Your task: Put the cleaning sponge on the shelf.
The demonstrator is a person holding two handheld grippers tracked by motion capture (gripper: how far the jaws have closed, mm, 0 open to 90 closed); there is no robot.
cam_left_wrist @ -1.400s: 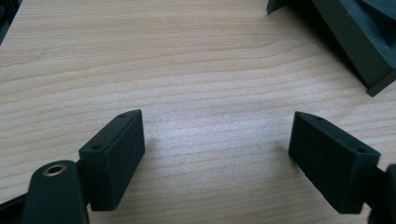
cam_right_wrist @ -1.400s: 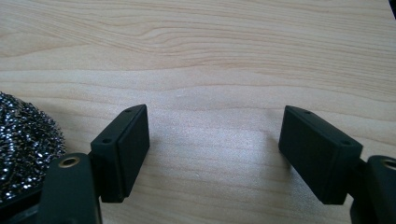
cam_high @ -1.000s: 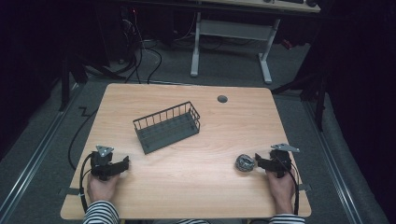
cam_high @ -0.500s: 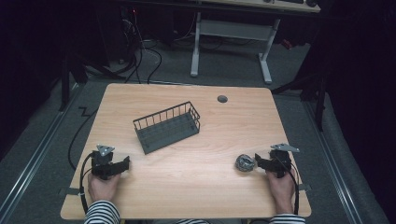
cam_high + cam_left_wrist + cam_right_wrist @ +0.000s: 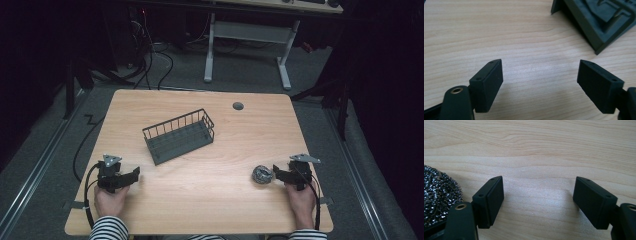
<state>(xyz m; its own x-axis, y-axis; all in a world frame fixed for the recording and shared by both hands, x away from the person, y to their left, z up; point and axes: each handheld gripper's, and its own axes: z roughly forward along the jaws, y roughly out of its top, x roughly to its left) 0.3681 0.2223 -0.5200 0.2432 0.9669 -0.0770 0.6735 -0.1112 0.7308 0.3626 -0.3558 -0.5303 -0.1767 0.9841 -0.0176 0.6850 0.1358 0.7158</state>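
Observation:
A dark wire basket (image 5: 175, 125) stands empty near the middle of the wooden table (image 5: 210, 200), and its corner shows at the top right of the left gripper view (image 5: 599, 22). A steel-wool scourer (image 5: 261, 174) lies at the front right. My right gripper (image 5: 276, 173) rests just right of it, open, with the scourer (image 5: 439, 192) outside its left jaw and bare wood between the jaws (image 5: 537, 178). My left gripper (image 5: 134, 173) lies at the front left, pointing right. Its jaws (image 5: 540, 62) have just been closing a little and stand open with nothing between them.
A round grey grommet (image 5: 238, 106) sits in the table's far edge. Cables trail from both grippers over the front edge. A white desk frame (image 5: 247, 45) stands on the dark floor beyond the table.

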